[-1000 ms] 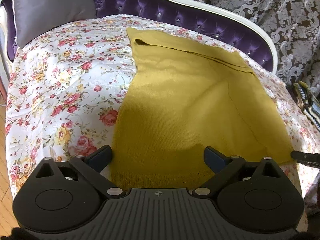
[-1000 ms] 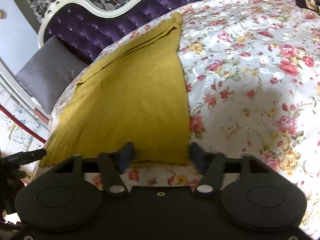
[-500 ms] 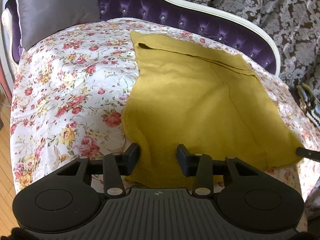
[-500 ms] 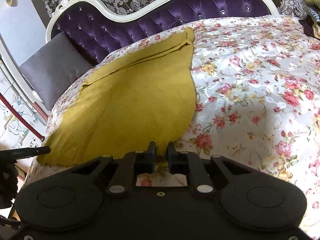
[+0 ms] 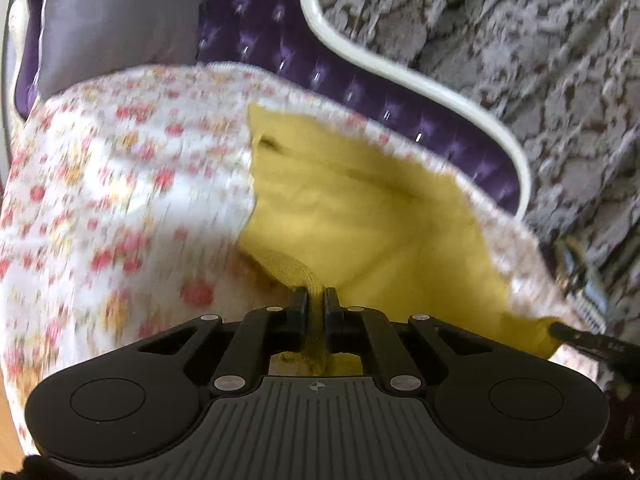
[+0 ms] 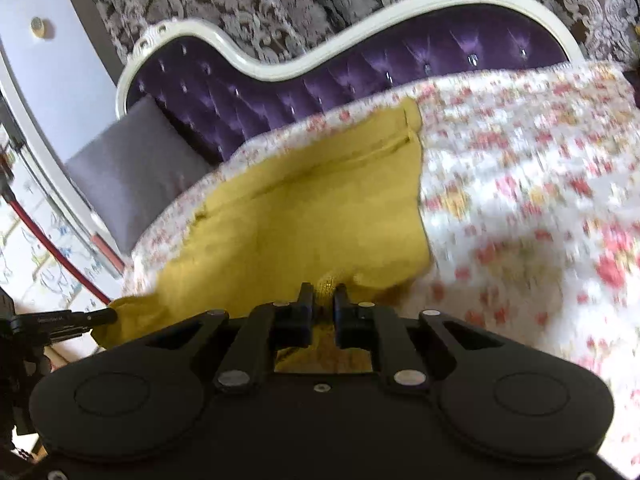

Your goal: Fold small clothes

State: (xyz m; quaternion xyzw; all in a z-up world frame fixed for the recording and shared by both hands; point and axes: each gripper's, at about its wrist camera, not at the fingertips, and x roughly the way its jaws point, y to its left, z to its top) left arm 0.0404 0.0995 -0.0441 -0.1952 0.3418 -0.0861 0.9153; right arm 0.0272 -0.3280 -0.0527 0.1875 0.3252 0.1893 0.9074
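Observation:
A mustard-yellow knitted garment [image 5: 360,220] lies spread on the floral bedsheet [image 5: 120,200]. My left gripper [image 5: 317,294] is shut on a bunched fold of its near hem, which is lifted off the sheet. In the right wrist view the same garment [image 6: 312,216] is pinched at its other near corner by my right gripper [image 6: 323,292]; its jaws are still closing, with cloth pressed between the pads. Each gripper's tip shows in the other's view: the right gripper [image 5: 576,336] at the far right corner, the left gripper [image 6: 80,318] at the far left.
A purple tufted headboard [image 6: 320,76] with a white frame runs behind the bed. A grey pillow [image 5: 120,20] leans against it at the left. A striped dark item [image 5: 580,276] lies at the bed's right edge. Patterned curtains hang behind.
Both grippers went from wide open over the hem to shut on it. Both have risen, pulling the garment's near edge up and bunching it.

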